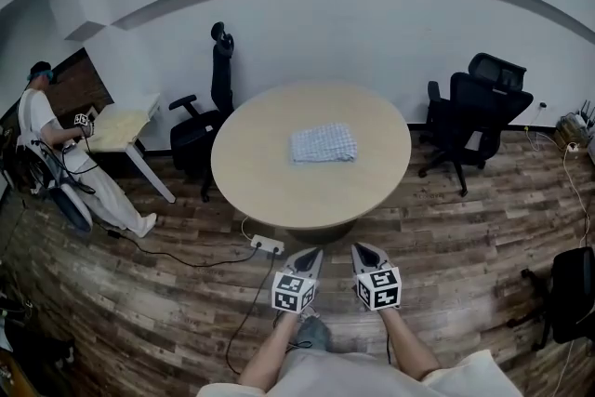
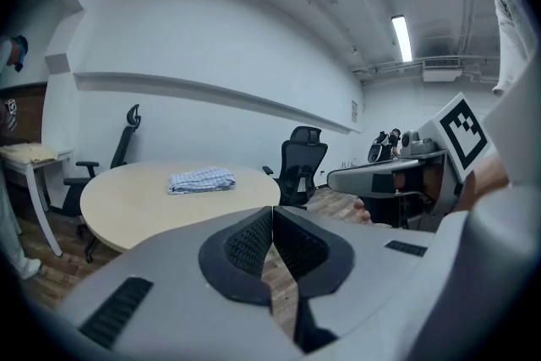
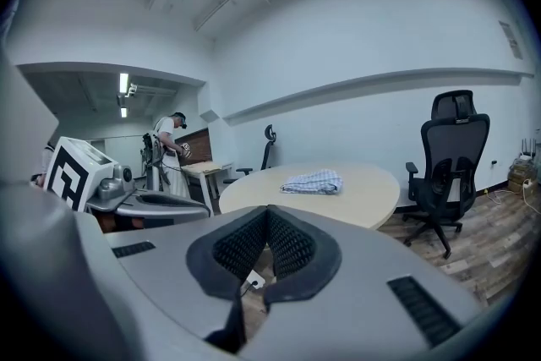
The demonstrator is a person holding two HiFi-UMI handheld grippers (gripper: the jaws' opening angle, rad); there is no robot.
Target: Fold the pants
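Observation:
The pants point(image 1: 323, 144) lie as a small folded blue-checked bundle near the middle of the round beige table point(image 1: 270, 186). They also show in the left gripper view as the pants point(image 2: 201, 179) and in the right gripper view as the pants point(image 3: 313, 182). Both grippers hang side by side over the wooden floor, short of the table's near edge and well away from the bundle. My left gripper point(image 1: 312, 253) is shut with nothing between its jaws, as its own view of the left gripper point(image 2: 272, 214) confirms. My right gripper point(image 1: 361, 249) is likewise shut and empty, pads of the right gripper point(image 3: 267, 216) touching.
A black office chair point(image 1: 476, 112) stands right of the table and another chair point(image 1: 206, 112) at its left back. A power strip point(image 1: 267, 244) with cables lies on the floor under the near edge. A person point(image 1: 56, 153) stands at a small desk point(image 1: 125, 127) far left.

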